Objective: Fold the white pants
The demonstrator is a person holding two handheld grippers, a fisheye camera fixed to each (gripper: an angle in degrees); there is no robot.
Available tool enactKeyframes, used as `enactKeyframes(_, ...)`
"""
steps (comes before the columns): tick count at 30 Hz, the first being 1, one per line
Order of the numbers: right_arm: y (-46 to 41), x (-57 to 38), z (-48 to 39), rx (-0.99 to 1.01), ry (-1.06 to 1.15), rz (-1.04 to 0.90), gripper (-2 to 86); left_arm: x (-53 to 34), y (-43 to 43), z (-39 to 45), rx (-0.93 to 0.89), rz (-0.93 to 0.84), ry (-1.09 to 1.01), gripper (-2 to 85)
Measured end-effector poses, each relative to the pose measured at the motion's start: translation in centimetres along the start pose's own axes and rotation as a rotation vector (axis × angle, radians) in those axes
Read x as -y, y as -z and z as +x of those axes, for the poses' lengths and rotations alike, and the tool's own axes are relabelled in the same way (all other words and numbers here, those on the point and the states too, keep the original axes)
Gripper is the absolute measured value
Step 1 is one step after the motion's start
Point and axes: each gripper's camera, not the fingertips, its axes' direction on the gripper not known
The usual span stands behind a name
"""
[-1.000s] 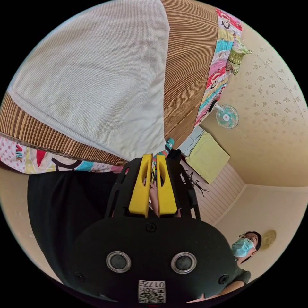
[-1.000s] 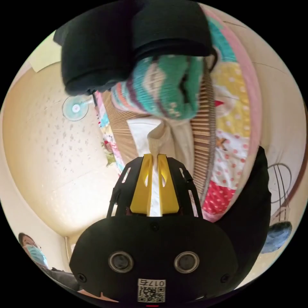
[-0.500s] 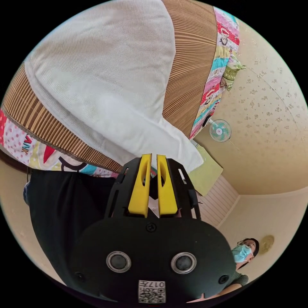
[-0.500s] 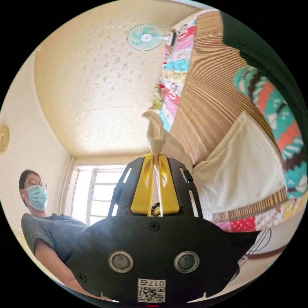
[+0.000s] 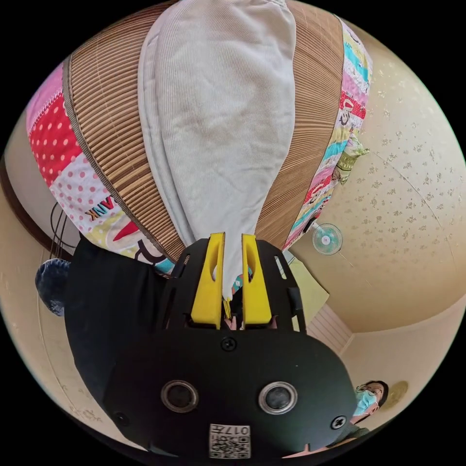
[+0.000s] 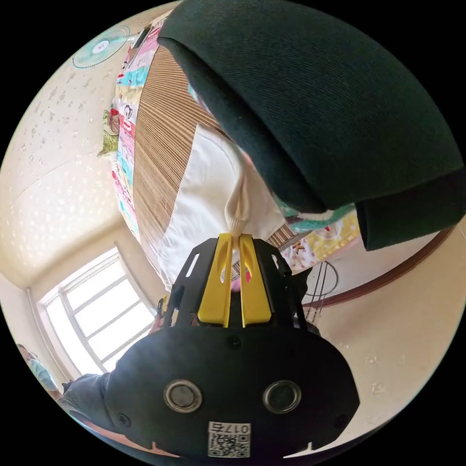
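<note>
Lying stretched along the brown slatted bamboo mat [image 5: 310, 97], over the bright patchwork quilt [image 5: 58, 145]: the white ribbed knit pants [image 5: 218, 121]. Gripping a narrowed end of that cloth with the yellow-jawed left gripper [image 5: 232, 250], jaws slightly apart with fabric pinched between. Clamping a bunched ribbed edge with the yellow-jawed right gripper [image 6: 236, 242], jaws nearly together on it. Hanging close above in the right gripper view: a dark green folded garment [image 6: 330, 97]. Judging by the raised cloth, folding under way; laying down and smoothing remaining.
</note>
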Motion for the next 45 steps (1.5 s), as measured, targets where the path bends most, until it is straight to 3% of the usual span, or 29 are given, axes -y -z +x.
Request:
enactKeyframes(10,0.2,-1.1,2.8,0.186,-0.462,0.195,5.1,5.3,2.8,1.3,0.140,0.056,0.029,8.9)
enactKeyframes(14,-2.0,-1.9,0.1,0.070,-0.498,0.110,7.5,8.6,1.6,1.4,0.189,0.002,0.029,9.9)
enactKeyframes(22,-14.7,-3.5,-9.1,0.107,-0.295,-0.283,9.0,11.9,-5.9,1.7,0.339,-0.276,0.107,10.0)
enactKeyframes(30,-18.3,-2.9,-9.6,0.062,-0.390,-0.291,9.5,14.2,-8.1,1.2,0.337,-0.293,0.183,8.7)
enactKeyframes(36,-16.9,-1.9,-10.9,0.033,-0.293,-0.286,6.9,15.9,-7.6,1.0,0.320,-0.320,0.162,7.9)
enactKeyframes(42,-15.3,-1.1,-9.9,0.067,-0.325,-0.291,2.3,16.6,-6.4,0.3,0.241,-0.367,0.072,3.3)
enactKeyframes(45,-14.5,-1.3,-10.9,0.065,-0.226,-0.317,1.7,15.7,-5.3,1.6,0.212,-0.397,-0.134,1.8)
